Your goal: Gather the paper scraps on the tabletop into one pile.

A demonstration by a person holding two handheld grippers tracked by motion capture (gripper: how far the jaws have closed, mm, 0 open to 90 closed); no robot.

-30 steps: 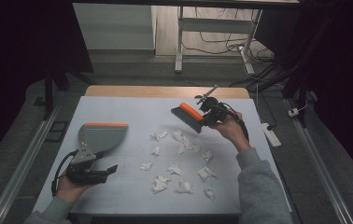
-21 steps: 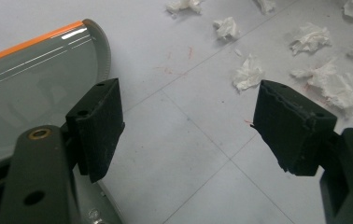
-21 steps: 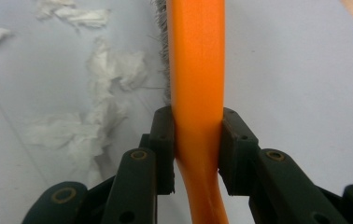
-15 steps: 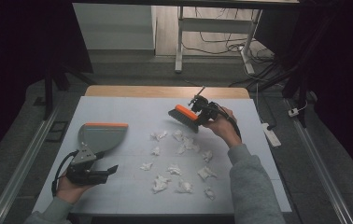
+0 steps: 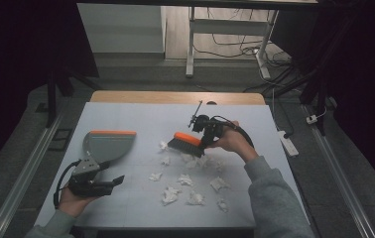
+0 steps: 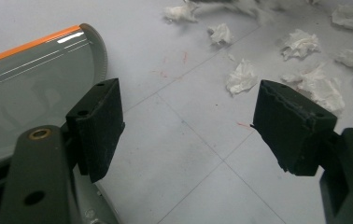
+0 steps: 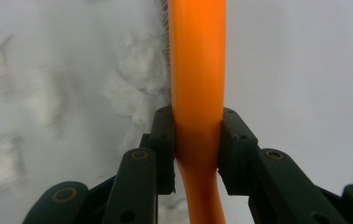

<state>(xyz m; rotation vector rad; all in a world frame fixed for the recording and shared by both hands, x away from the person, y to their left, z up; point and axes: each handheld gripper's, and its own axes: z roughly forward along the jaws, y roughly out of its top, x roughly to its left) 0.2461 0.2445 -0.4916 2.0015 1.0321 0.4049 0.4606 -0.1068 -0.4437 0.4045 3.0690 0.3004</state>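
lying across a pale grey table in a dark room, cables trailing on the floor beyond the far edge; resting at the left, a grey dustpan with an orange lip, mouth facing right; sitting at the near left, the left gripper, jaws standing wide apart with nothing between them, just beside the dustpan's near end; gripping at centre, the right gripper, jaws clamped on the orange handle of a brush; touching down among crumpled paper scraps, the brush's dark bristles pointing toward the dustpan; spreading near and right of the brush, the scraps, well apart from the dustpan.
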